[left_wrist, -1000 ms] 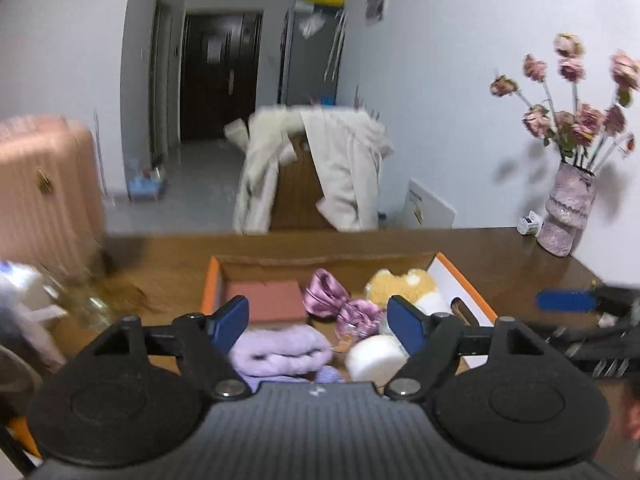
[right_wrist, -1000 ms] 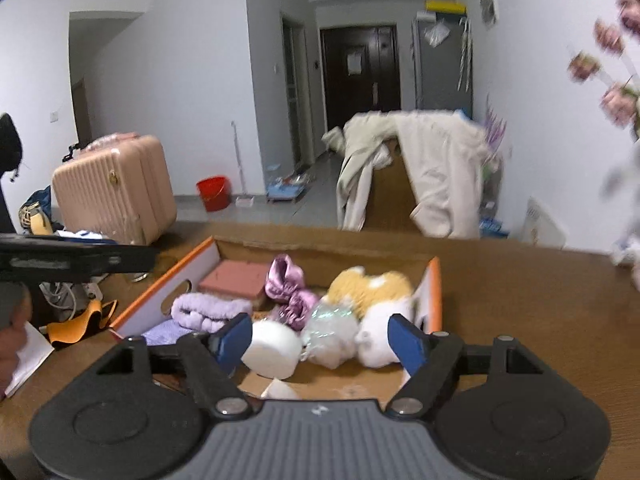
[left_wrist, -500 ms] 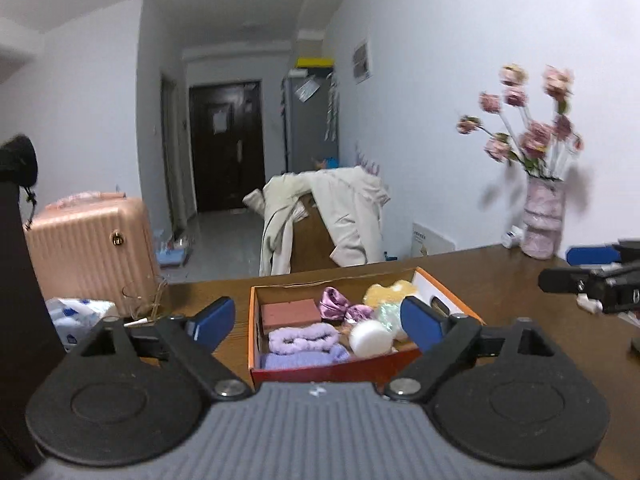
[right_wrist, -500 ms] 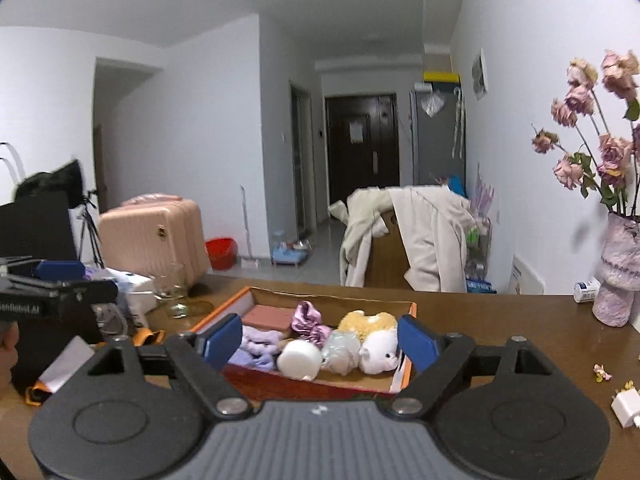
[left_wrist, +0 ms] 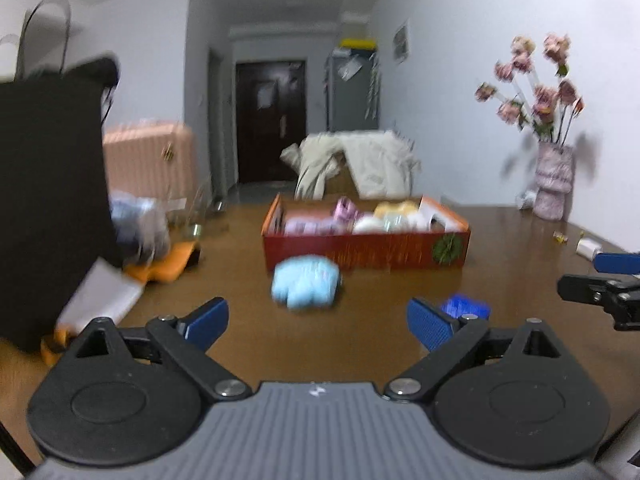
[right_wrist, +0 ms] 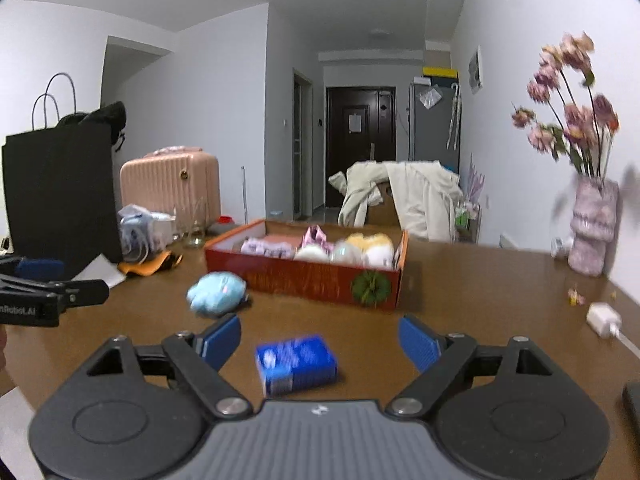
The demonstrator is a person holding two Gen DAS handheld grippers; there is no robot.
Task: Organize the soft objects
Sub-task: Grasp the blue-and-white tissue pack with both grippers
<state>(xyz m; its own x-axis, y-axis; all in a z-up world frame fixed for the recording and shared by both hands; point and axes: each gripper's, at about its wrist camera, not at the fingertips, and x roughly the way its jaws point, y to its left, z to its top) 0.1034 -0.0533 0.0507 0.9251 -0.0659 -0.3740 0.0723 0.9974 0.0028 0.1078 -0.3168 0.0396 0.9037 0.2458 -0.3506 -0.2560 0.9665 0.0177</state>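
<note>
Both grippers' jaws gape wide, empty. Light-blue plush toy (right_wrist: 217,293) lies on the surface just before the red box (right_wrist: 304,276); bring your left gripper (left_wrist: 318,318) low, pinch its middle gently.

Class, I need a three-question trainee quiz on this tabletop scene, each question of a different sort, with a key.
1. True or false: the light blue plush toy lies inside the orange box.
2. Which gripper is lined up with the blue packet? A) left gripper B) right gripper
3. Fill in: both grippers' jaws stand ___.

Key: 1 false, it lies on the table before the box; 2 B; 3 open.
</note>
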